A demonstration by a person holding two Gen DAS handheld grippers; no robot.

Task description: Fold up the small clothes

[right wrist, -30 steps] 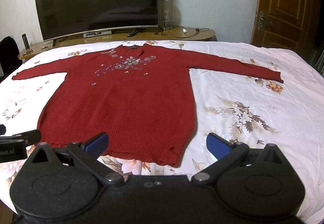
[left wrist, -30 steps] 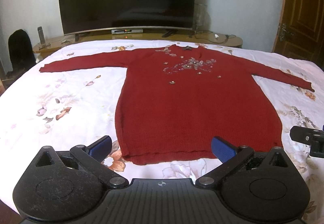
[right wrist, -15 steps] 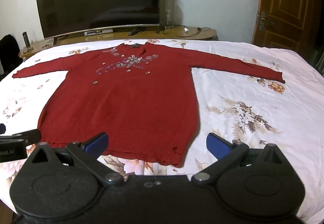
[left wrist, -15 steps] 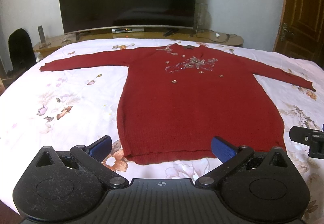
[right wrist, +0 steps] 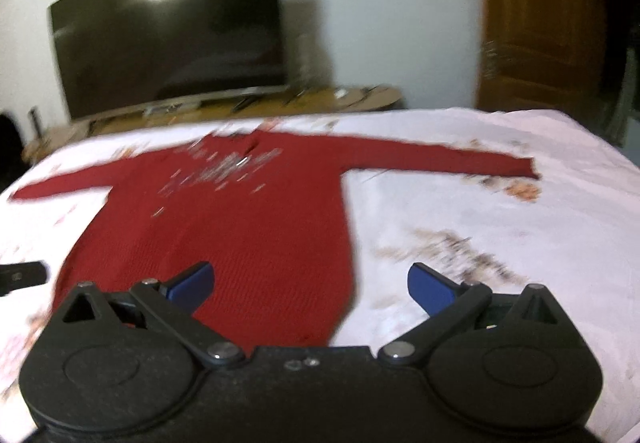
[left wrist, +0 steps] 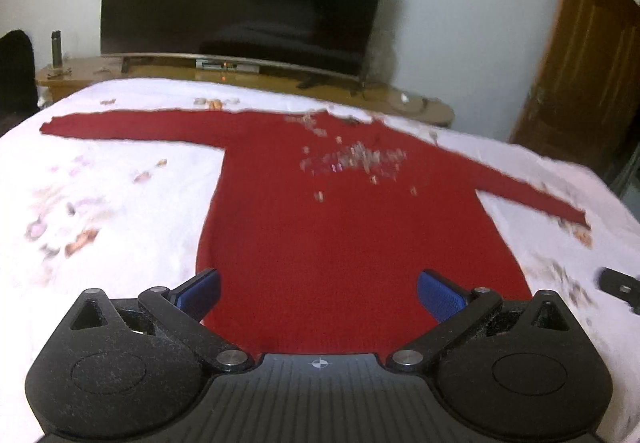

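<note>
Here the red sweater [left wrist: 352, 243] lies flat, neck pointing away, hem toward both tongs [left wrist: 318, 295] [right wrist: 310, 285], spread wide, empty.

Both wrist views face the sweater [left wrist: 352, 243] from its hem.

left gripper [left wrist: 318, 293]: jaws wide apart, empty, level, low at the bed's near edge | right gripper [right wrist: 310, 285]: jaws wide apart, empty, tilted, same edge, beside the left
</note>
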